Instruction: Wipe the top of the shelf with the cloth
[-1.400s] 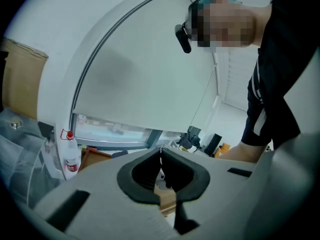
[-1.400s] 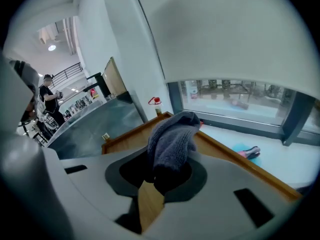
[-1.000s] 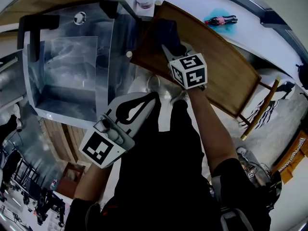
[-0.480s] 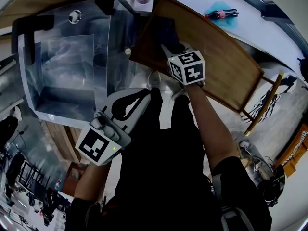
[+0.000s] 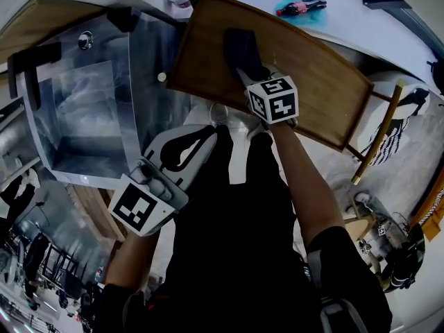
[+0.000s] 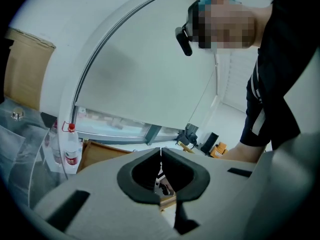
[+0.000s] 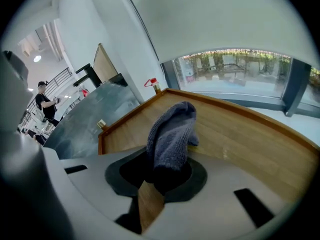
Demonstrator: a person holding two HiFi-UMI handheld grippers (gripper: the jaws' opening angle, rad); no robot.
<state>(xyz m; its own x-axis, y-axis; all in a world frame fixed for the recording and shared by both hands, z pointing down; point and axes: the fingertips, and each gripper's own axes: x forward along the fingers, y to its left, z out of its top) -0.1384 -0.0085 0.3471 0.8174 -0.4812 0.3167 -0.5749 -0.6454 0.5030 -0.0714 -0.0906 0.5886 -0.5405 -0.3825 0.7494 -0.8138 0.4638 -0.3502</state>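
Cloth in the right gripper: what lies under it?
The wooden shelf top lies under the cloth, which the right gripper clamps. Bare wood shows around it; the patch directly beneath, and whether the cloth presses on it, is hidden by the cloth itself.

All three pictures are round and bent like a fish bowl, with black corners. Straight edges curve near the rim. Daylight comes in through the far windows (image 7: 235, 69) in the right gripper view. It lights the shelf top (image 5: 319, 75) evenly, with only soft shadows. The metal sink (image 5: 90, 116) on the left shines with pale glare. The cloth (image 7: 172, 129) goes dark and blurry near the camera.
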